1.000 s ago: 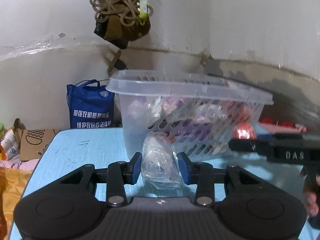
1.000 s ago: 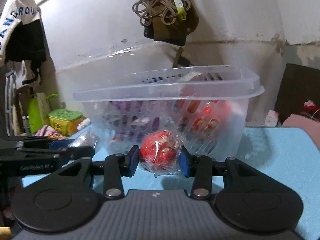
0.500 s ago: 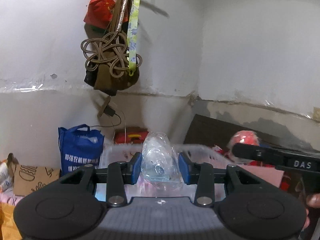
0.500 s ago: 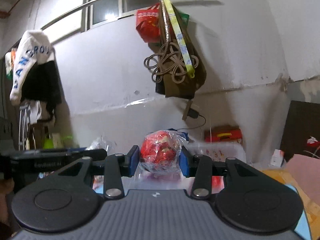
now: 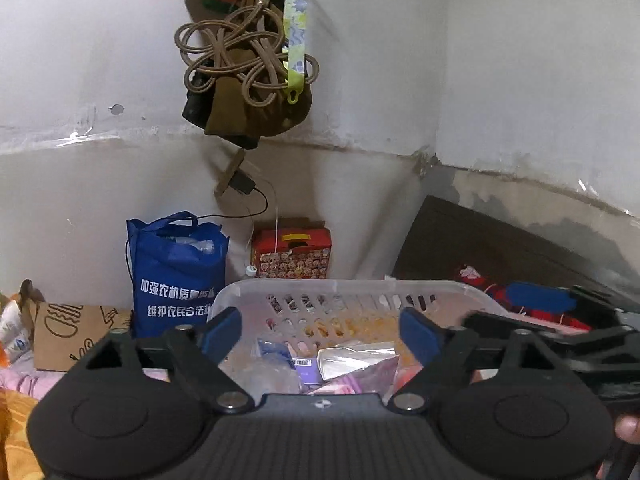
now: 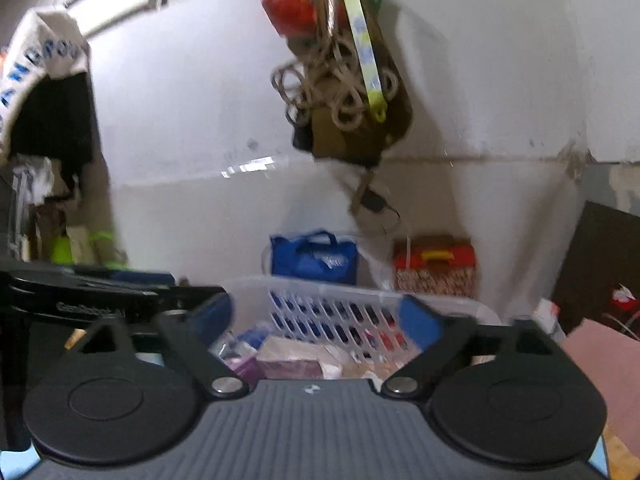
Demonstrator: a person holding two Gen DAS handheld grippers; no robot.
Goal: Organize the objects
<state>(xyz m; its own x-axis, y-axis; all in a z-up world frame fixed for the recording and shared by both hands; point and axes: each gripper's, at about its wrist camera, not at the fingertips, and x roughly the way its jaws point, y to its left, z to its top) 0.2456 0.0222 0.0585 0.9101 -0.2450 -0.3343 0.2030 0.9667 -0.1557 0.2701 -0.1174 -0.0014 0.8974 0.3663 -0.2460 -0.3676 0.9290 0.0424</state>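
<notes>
Hovering over translucent white plastic basket w/ slotted walls [image 5: 352, 300], both views looking down into it; also showing in right wrist view [image 6: 320, 304]. Holding a loose heap already: silver foil packet [image 5: 356, 360], small blue carton [image 5: 276, 354], pinkish-purple wrapped packs [image 6: 288, 360], clear crinkly bags. Sitting just behind basket by the wall: blue fabric tote bag w/ white lettering [image 5: 176, 272] and red printed carton [image 5: 292, 254].

Left gripper [image 5: 320, 334] hanging w/ jaws spread wide apart, nothing btwn the blue pads. Right gripper [image 6: 316, 318] likewise gaping, empty, picture a bit motion-blurred.

Handling, judging by looks: basket prob. light but springy, thin walls flexing under a pinch, so taking it by the rolled rim, pref. both grippers on opposite sides if moving it. Contents looking light, soft, crinkly; film and foil prob. slippery, so pinching across the bulk of a pack rather than a loose corner or seam. Foil packet creasing easily; going gentle. Nothing seeming fragile, though clear bags too hard to read for contents.
</notes>
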